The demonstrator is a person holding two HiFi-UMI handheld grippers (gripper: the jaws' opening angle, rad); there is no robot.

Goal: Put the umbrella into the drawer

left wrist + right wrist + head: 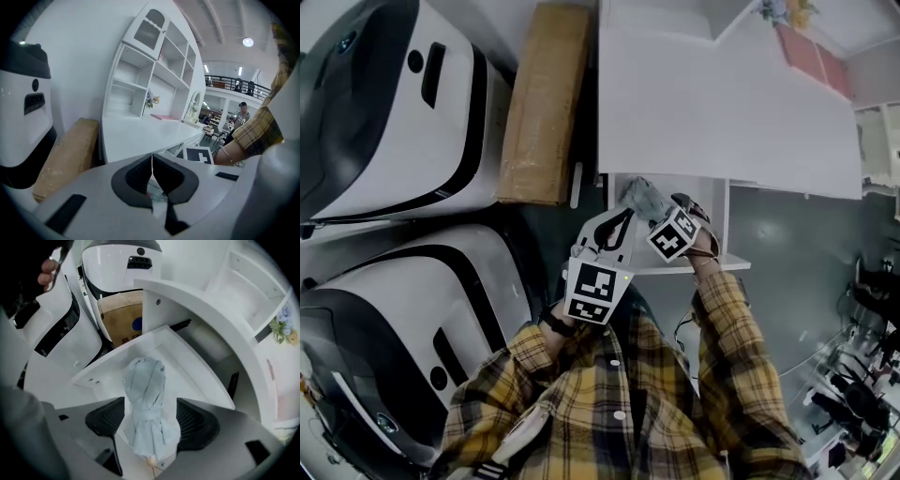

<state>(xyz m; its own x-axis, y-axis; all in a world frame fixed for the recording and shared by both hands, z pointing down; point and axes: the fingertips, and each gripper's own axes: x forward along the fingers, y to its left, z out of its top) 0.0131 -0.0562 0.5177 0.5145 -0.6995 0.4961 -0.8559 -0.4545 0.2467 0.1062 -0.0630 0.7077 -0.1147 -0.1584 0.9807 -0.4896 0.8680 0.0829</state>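
Flanking the open drawer [185,371] I log a cardboard box [542,103] and two white machines [384,103], with the white desk [712,103] above and grey floor [778,234] beyond. Umbrella [146,399] lies in the drawer, between my right gripper's [149,405] spread jaws. Left gripper [152,161] has its jaws pressed together.

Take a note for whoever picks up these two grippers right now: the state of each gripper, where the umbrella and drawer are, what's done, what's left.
Left gripper: jaws shut, nothing visibly gripped, held near the white desk.
Right gripper: jaws apart on either side of the folded pale blue-grey fabric umbrella, not clamping it.
Umbrella: appears to rest inside the open white drawer under the desk.
Done: umbrella is in the drawer.
Left: back the right gripper out; probably push the drawer shut.
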